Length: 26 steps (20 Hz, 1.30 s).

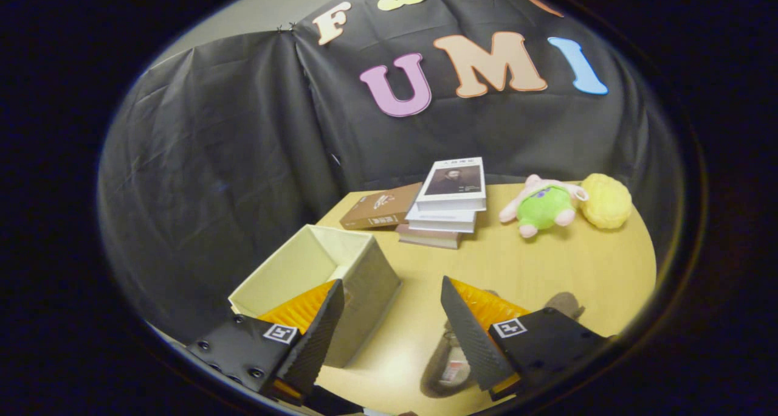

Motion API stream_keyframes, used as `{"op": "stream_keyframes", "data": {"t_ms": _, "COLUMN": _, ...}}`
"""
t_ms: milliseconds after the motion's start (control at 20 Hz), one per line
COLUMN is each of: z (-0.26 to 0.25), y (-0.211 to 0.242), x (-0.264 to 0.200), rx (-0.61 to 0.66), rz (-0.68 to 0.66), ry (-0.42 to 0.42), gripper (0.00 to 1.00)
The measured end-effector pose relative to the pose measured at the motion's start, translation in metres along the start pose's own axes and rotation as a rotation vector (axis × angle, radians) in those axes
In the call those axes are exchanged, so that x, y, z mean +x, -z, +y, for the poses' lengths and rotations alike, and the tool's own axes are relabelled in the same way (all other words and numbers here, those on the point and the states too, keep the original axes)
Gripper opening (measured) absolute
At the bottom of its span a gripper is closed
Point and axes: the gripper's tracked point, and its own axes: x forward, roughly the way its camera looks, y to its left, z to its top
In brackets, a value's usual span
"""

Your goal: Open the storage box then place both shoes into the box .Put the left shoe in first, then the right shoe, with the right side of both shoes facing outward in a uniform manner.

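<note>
A beige storage box (pixel 364 276) stands open on the wooden table (pixel 547 264), partly behind my left finger, and what I see of its inside is bare. My gripper (pixel 392 285) hovers open above the table with nothing between its fingers. A grey-brown shoe (pixel 442 367) lies on the table under and just inside my right finger, mostly hidden by it. Another brownish shoe part (pixel 565 303) peeks out beyond that finger. Whether these are one shoe or two I cannot tell.
A stack of books (pixel 447 206) lies at the table's back, with a brown book (pixel 380 209) beside it. A green and pink plush toy (pixel 541 206) and a yellow fluffy ball (pixel 608 200) sit at the back right.
</note>
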Motion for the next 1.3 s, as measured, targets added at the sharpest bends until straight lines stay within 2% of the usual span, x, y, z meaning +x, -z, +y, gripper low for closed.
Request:
{"op": "stream_keyframes", "data": {"t_ms": 400, "z": -0.07, "y": 0.054, "x": -0.008, "rx": 0.034, "rz": 0.127, "ry": 0.077, "gripper": 1.0}}
{"op": "stream_keyframes", "data": {"t_ms": 950, "z": -0.107, "y": 0.132, "x": 0.016, "rx": 0.058, "rz": 0.333, "ry": 0.081, "gripper": 1.0}}
{"op": "stream_keyframes", "data": {"t_ms": 1300, "z": -0.113, "y": 0.157, "x": 0.033, "rx": 0.049, "rz": 0.426, "ry": 0.09, "gripper": 0.71}}
